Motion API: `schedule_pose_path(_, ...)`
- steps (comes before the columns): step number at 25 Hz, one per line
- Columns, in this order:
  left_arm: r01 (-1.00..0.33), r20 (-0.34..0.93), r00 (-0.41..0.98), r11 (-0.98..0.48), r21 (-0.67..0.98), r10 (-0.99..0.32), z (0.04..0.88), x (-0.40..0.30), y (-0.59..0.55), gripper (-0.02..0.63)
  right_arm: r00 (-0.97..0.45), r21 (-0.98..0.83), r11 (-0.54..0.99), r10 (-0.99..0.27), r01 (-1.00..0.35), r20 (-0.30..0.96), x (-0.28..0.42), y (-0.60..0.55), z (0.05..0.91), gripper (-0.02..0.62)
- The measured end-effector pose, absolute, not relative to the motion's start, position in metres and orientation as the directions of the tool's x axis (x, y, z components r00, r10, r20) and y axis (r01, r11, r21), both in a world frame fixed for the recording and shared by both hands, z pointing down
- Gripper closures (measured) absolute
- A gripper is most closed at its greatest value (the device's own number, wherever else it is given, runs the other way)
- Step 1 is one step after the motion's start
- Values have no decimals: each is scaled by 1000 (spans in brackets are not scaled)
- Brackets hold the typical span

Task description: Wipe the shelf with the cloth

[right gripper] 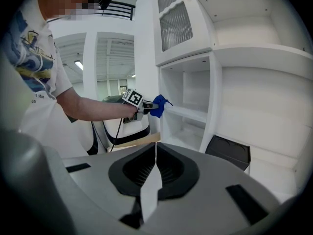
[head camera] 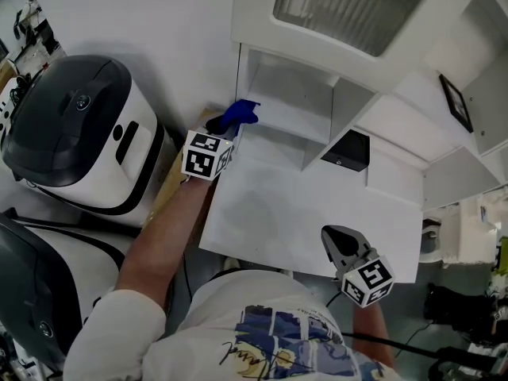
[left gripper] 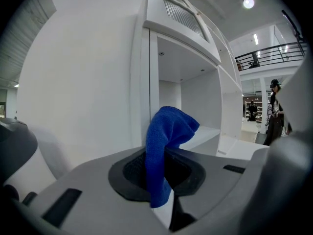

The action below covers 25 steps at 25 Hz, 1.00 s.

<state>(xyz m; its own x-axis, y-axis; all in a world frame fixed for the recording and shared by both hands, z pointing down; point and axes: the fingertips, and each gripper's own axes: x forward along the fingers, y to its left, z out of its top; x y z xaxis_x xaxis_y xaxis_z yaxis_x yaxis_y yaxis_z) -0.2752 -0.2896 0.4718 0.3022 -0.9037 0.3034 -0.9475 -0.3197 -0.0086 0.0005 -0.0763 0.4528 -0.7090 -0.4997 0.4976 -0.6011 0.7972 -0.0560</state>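
Left tongs (left gripper: 162,179) pinching blue cloth (left gripper: 168,131), at shelf (left gripper: 209,134) edge

Head view overhead; both gripper views level, sharing shelf (right gripper: 188,112).

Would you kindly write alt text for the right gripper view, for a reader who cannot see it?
The left gripper, shut on a blue cloth, holds it at the front edge of a shelf in a white cabinet, at the end of the person's outstretched arm. In the foreground, the right gripper is shut and empty.
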Motion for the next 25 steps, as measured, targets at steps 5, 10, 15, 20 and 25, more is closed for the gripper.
schedule_pose_path(5,-946,261,306,-322,-21,-916,443,-278,-292,548,-717,-54,804,-495,-592,492,3,-74,456,569)
schedule_pose_path(10,-946,230,308,-324,-33,-923,419,-280,-292,548,-716,-62,799,-498,-598,489,2,-74,453,569)
schedule_pose_path(15,-944,203,311,-327,-50,-928,395,-281,-294,548,-718,-60,802,-496,-594,488,7,-77,454,569)
schedule_pose_path(20,-942,175,313,-329,-69,-934,370,-283,-294,548,-727,-61,808,-492,-586,479,6,-79,452,569)
schedule_pose_path(25,-941,136,315,-328,-86,-939,342,-283,-295,548,-727,-59,807,-495,-588,477,11,-83,450,569)
